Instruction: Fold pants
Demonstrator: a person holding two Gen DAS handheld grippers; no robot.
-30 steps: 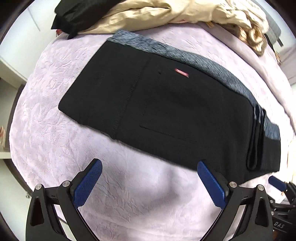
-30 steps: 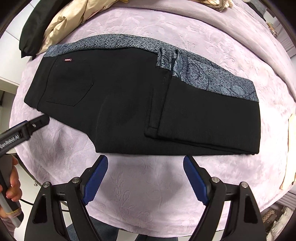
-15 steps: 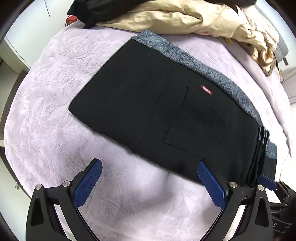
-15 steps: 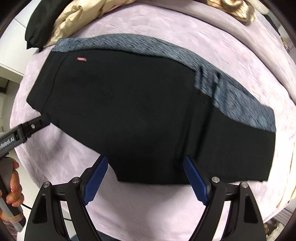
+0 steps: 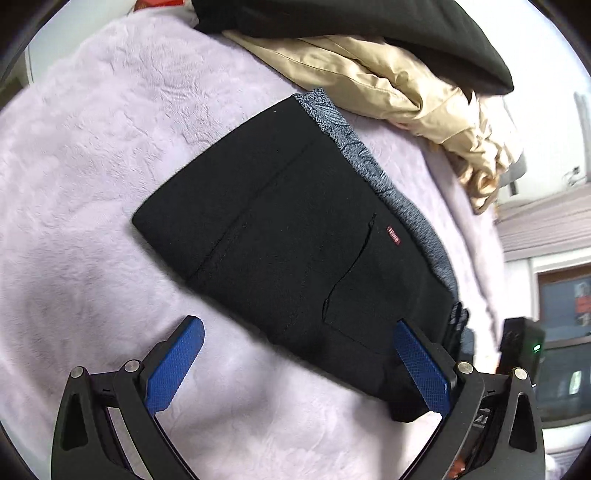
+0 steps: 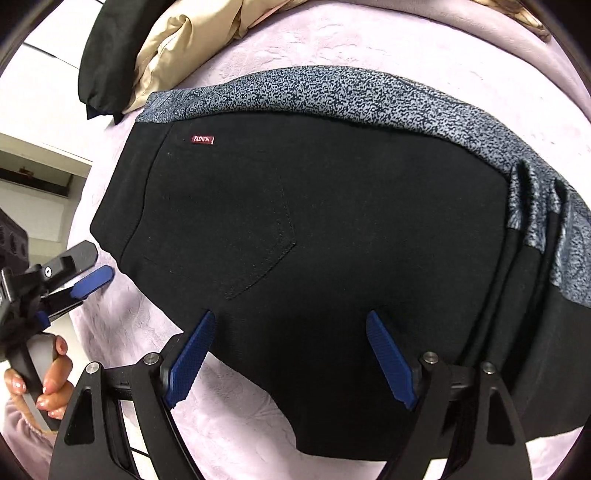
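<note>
Black pants (image 6: 332,236) with a speckled grey side band (image 6: 369,99) and a small red label lie folded flat on a lilac blanket (image 5: 74,184); they also show in the left wrist view (image 5: 295,240). The folded leg ends are stacked at the right (image 6: 535,266). My right gripper (image 6: 288,321) is open and empty, low over the pants' near edge. My left gripper (image 5: 295,332) is open and empty at the near waist-end edge; it also shows in the right wrist view (image 6: 88,280), beside the waist corner.
A beige garment (image 5: 399,85) and a black garment (image 5: 369,29) are heaped at the far side of the blanket, touching the pants' grey band. The bed edge and a white wall (image 6: 37,147) lie to the left.
Both grippers have moved forward and down toward the pants, which now fill more of each view. The left gripper has swung toward the waist end. Both stayed open.
</note>
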